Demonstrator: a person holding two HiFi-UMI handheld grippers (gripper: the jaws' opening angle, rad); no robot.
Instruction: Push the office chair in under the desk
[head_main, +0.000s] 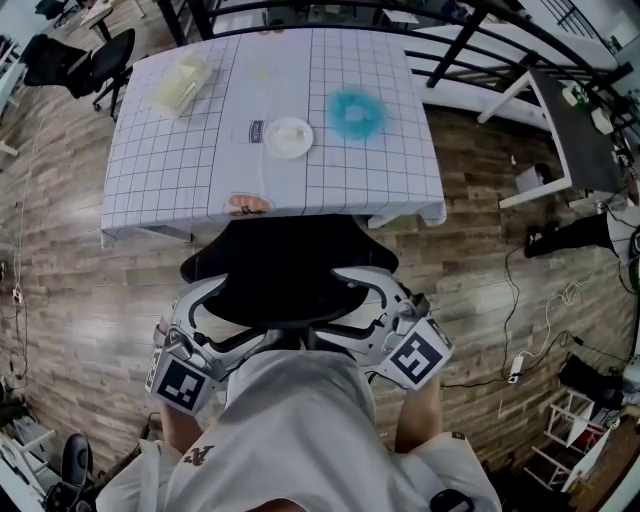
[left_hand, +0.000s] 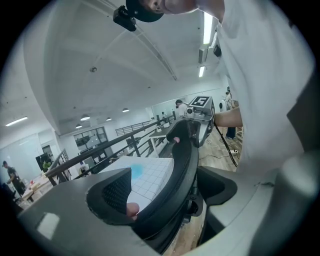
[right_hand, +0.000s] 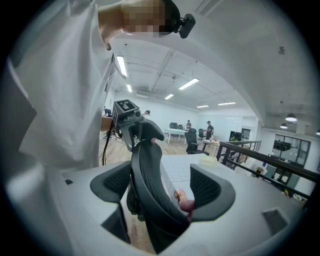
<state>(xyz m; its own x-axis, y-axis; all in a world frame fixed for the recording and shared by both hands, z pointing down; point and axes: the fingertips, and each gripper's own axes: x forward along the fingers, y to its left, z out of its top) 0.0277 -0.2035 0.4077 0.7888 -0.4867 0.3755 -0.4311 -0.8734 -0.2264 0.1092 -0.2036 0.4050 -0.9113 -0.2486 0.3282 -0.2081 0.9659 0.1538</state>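
While the office chair (head_main: 285, 275) stands just before the surface (head_main: 180, 160), its black seat reaches the near edge of the checked cloth; how far it goes under I cannot tell. Its mesh backrest faces the person. The left gripper (head_main: 207, 305) is at the left side of the backrest and the right gripper (head_main: 376, 292) at the right side. In the left gripper view the fingers (left_hand: 107, 192) are apart, with the backrest's rim between them. In the right gripper view the fingers (right_hand: 210, 187) are also apart around the rim, with a gap on the side toward the surface. On the cloth lie a white plate (head_main: 288, 137), a blue round thing (head_main: 356, 114) and a pale container (head_main: 180, 85). The floor (head_main: 60, 280) is wooden.
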